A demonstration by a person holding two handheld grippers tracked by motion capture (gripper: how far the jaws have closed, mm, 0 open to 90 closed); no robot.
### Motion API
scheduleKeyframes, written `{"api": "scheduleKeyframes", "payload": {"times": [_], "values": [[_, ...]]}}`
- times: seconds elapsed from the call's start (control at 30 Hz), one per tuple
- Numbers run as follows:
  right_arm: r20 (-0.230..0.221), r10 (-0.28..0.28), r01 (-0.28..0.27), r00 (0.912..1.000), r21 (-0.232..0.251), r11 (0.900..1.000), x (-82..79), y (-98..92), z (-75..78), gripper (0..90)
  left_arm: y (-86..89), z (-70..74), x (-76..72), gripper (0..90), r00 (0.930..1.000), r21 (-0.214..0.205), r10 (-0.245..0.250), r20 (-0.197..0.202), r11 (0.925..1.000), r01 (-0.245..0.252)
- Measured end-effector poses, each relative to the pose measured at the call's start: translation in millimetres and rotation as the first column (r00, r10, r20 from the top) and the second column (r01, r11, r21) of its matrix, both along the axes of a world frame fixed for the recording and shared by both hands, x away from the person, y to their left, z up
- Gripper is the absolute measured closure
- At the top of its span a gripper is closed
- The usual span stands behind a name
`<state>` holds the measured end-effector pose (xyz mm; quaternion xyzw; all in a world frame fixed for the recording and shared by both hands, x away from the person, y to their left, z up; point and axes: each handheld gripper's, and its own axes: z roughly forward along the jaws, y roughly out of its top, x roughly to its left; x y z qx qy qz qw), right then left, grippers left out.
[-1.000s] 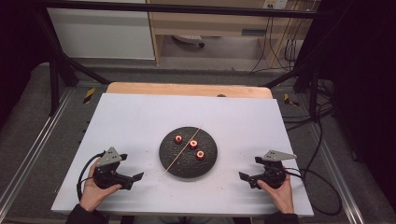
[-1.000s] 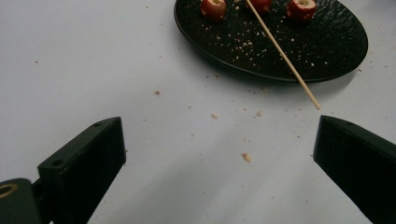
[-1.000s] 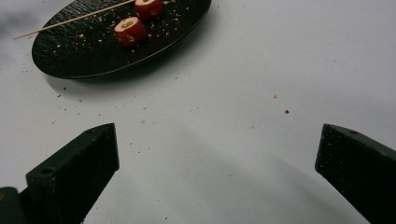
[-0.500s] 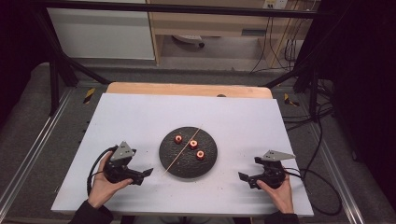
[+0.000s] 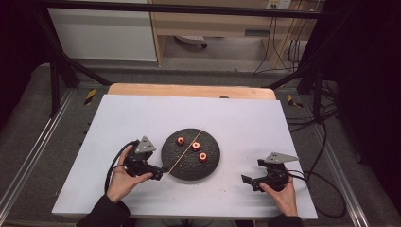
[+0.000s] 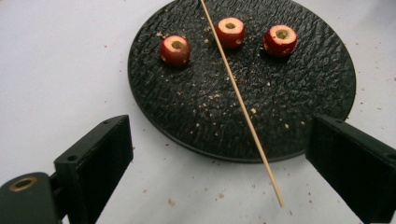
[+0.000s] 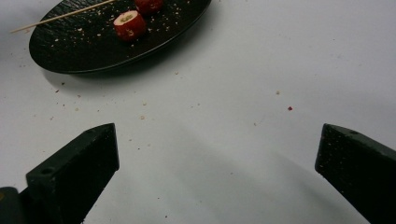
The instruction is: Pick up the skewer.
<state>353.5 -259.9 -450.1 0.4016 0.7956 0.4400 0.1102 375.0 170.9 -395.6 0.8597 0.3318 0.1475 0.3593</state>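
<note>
We note the left gripper [image 5: 158,171] at the left edge of the plate [image 5: 187,166], its jaws spread wide and holding nothing. In the left gripper view the two black jaws stand well apart at the bottom corners, and the near tip of the skewer [image 6: 243,101] lies on the table between them, touching neither. The left hand [image 5: 122,178] wraps the gripper body from below.

The skewer is a thin pale wooden stick. It runs diagonally across the plate and overhangs the near-left rim, its pointed end resting on the white table [image 5: 236,118].

The plate is round, black and rough-textured, dusted with pale crumbs. Three small red fruit pieces [image 6: 229,31] sit on its far half, well apart from one another. Each is short and cylindrical, red-skinned, with a pale cut top and a hollow centre. One lies left of the skewer, one just beside it on the right, one further right.

The right gripper [image 5: 250,181] rests on the table well to the right of the plate, held by the right hand [image 5: 281,193]. Its jaws are likewise spread and empty; bare table with scattered crumbs lies between them in the right gripper view.
</note>
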Motion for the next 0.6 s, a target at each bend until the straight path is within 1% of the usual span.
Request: {"api": "scheduleKeyframes", "payload": {"times": [0.1,0.2,0.23,0.3,0.5,0.53,0.57,0.6], "values": [[-0.003,0.001,-0.001,1.0000,-0.002,1.0000,0.0,0.4,-0.3,0.5,-10.1,-2.1,4.4,8.8,0.9999,0.015,-0.002,-0.016,0.9999,0.002],[-0.005,-0.002,0.002,1.0000,0.001,1.0000,-0.1,0.7,-0.4,0.5,-19.9,-4.7,7.8,10.8,0.9996,0.039,0.002,-0.029,0.9992,-0.001],[-0.005,0.000,0.000,1.0000,0.002,1.0000,-0.1,0.9,-0.6,0.5,-22.9,-5.7,8.8,13.2,0.9995,0.043,0.003,-0.032,0.9991,-0.001],[-0.005,0.001,-0.001,1.0000,0.001,1.0000,0.0,0.9,-0.7,0.5,-28.2,-7.5,10.8,14.1,0.9990,0.052,0.005,-0.045,0.9986,-0.003],[-0.009,0.002,-0.002,1.0000,-0.001,1.0000,0.1,1.3,-1.0,0.5,-38.3,-11.5,16.7,29.8,0.9966,0.079,0.009,-0.082,0.9968,-0.003],[-0.009,0.002,-0.002,1.0000,-0.001,1.0000,0.1,1.4,-1.1,0.5,-39.7,-12.3,17.7,31.9,0.9959,0.078,0.016,-0.089,0.9969,-0.009],[-0.010,0.002,-0.002,1.0000,-0.001,1.0000,0.1,1.4,-1.1,0.5,-40.7,-12.7,18.9,34.1,0.9951,0.085,0.021,-0.097,0.9963,-0.013],[-0.010,0.002,-0.002,1.0000,-0.001,1.0000,0.1,1.4,-1.1,0.5,-42.0,-13.4,19.7,34.1,0.9946,0.086,0.025,-0.101,0.9962,-0.016]]}}
